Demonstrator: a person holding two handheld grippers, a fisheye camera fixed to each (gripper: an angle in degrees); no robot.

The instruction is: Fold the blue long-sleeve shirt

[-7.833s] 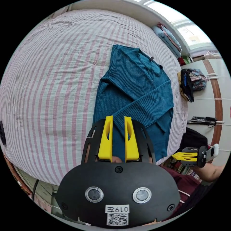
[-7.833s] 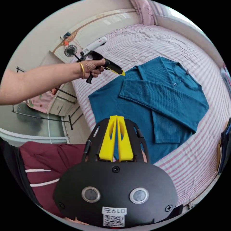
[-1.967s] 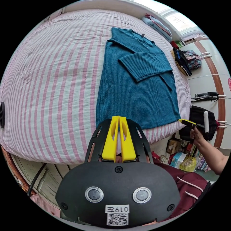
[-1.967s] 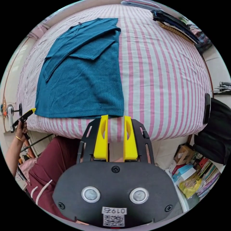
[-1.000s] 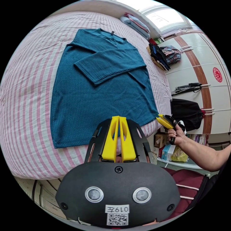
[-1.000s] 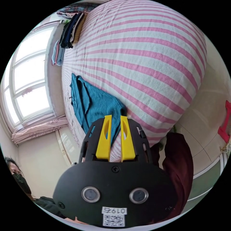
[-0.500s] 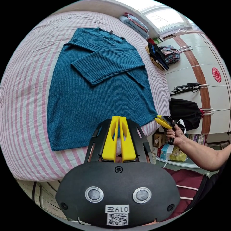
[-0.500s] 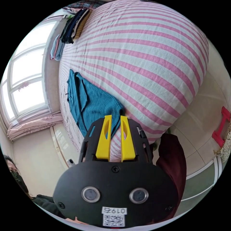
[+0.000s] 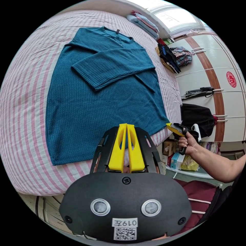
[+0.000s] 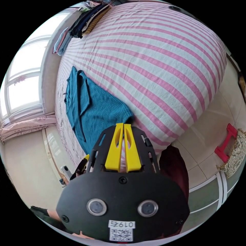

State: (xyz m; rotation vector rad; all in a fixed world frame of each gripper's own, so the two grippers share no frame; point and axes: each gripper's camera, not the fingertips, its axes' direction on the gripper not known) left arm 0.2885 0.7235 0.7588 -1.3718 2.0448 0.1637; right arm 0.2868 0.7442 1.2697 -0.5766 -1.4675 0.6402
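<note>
The blue long-sleeve shirt [image 9: 102, 102] lies flat on the pink-striped bed [image 9: 23, 102], both sleeves folded across its chest and its hem toward me. My left gripper [image 9: 126, 125] is shut and empty, its tips just over the middle of the hem. A hand holds my right gripper [image 9: 171, 126] at the hem's right corner. In the right gripper view, my right gripper [image 10: 122, 124] has its jaws together on that corner of the shirt [image 10: 100, 110]. The left gripper [image 10: 85, 158] shows low beside the bed's edge.
Folded clothes [image 9: 143, 21] and a dark pile [image 9: 169, 57] sit at the bed's far side. A wardrobe [image 9: 217, 84], a black bag [image 9: 197, 118] and boxes [image 9: 174, 159] stand to the right. A window [image 10: 20, 84] and a red object [image 10: 225, 146] on the tiled floor are nearby.
Half a second ago my right gripper's jaws stood apart at the hem corner; now they are together on it. Earlier both grippers came back from the sleeves to the hem.
</note>
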